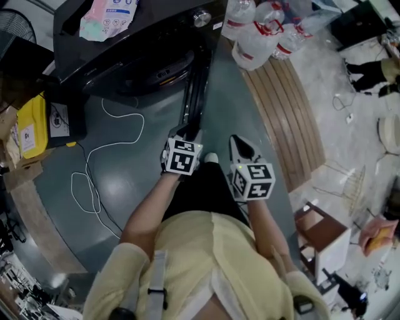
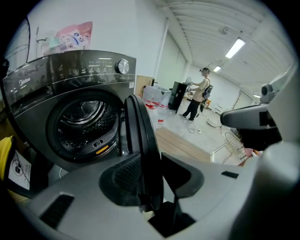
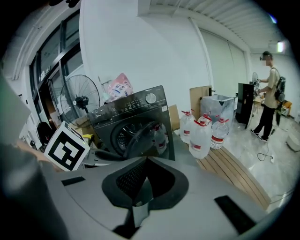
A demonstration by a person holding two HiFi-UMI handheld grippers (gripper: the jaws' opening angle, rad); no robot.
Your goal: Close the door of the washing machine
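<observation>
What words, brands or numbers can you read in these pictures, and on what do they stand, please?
"Midea", faint: front of the washing machine.
Control panel: symbols too small.
Pink packet: print blurred.
Bottles: red labels too small.
Yellow box: sticker unreadable.

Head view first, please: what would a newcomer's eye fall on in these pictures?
The dark washing machine fills the head view's top, its round door swung wide open. The left hand-held gripper is clamped on that door's edge, and clear water bottles stand right of the machine.
</observation>
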